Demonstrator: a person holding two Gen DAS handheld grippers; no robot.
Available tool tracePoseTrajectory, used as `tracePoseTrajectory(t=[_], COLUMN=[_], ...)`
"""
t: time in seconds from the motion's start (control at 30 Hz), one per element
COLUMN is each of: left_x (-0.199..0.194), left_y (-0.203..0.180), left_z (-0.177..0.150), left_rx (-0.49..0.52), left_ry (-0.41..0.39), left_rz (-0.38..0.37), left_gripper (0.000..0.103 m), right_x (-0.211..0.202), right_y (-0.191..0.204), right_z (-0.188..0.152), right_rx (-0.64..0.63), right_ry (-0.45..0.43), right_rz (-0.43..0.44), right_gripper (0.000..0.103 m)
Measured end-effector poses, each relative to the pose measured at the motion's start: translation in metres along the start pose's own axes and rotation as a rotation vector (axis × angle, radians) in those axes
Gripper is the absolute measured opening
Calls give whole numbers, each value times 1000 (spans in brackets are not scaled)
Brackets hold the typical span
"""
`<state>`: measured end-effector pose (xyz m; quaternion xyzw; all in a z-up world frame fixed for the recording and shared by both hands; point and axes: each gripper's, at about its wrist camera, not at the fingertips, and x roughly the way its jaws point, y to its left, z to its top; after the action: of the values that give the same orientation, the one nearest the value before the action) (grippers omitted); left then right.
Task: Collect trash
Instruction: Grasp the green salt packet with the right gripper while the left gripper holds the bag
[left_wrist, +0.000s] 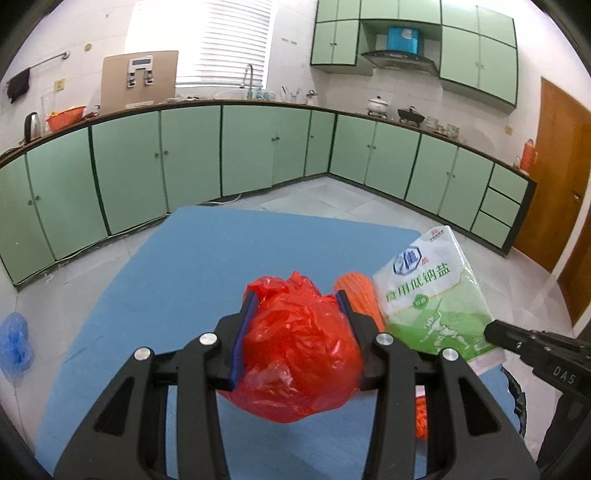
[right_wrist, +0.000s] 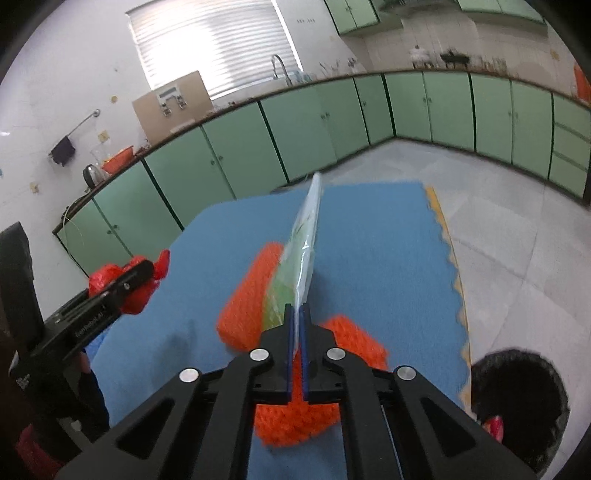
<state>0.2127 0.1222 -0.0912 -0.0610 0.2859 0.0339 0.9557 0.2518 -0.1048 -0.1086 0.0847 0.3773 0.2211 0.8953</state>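
My left gripper (left_wrist: 295, 299) is shut on a crumpled red plastic bag (left_wrist: 299, 347), held above the blue foam mat (left_wrist: 221, 258). My right gripper (right_wrist: 295, 310) is shut on the lower edge of a green-and-white salt packet (right_wrist: 304, 240), which stands edge-on from the jaws. In the left wrist view the same salt packet (left_wrist: 432, 291) shows its printed face, with the right gripper (left_wrist: 495, 332) at its bottom corner. An orange mesh net (right_wrist: 247, 302) lies on the mat under the packet. The left gripper (right_wrist: 144, 269) with the red bag (right_wrist: 107, 277) shows at the left.
A black-lined bin (right_wrist: 517, 398) sits on the floor off the mat's right edge, something red inside. A blue plastic bag (left_wrist: 14, 343) lies on the floor at far left. Green cabinets (left_wrist: 184, 155) line the walls; a wooden door (left_wrist: 557, 177) stands at right.
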Motion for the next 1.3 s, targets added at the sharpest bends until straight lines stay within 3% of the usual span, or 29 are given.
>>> tracePoseTrajectory(t=[0.2,0.33,0.5,0.63,0.83,1.17,1.3], left_x=[9,14,17,19,25,36,39], left_y=[-4,-6,-4,-9,-6,-4,-7], left_z=[-11,-14,-17,-20,-20,-20,-20], left_rx=[17,27,30,33,25,21,23], left_ry=[31,43,47,51,62,80,82], left_rz=[-14,-8,-2,2,12,24,30], left_gripper=[40,40,40,40,40,40,40], right_x=[13,23,35,47,58,82,83], right_y=[-12,-9,-7,-12,-20,-35,-32], right_z=[-7,-2,-1,0,2,17,18], right_rx=[39,28,24,36,63,116,98], right_ry=[50,62,85,113,124,164,170], right_rz=[45,59,62,50,61,140,154], right_gripper=[18,36,41,58,64,70,47])
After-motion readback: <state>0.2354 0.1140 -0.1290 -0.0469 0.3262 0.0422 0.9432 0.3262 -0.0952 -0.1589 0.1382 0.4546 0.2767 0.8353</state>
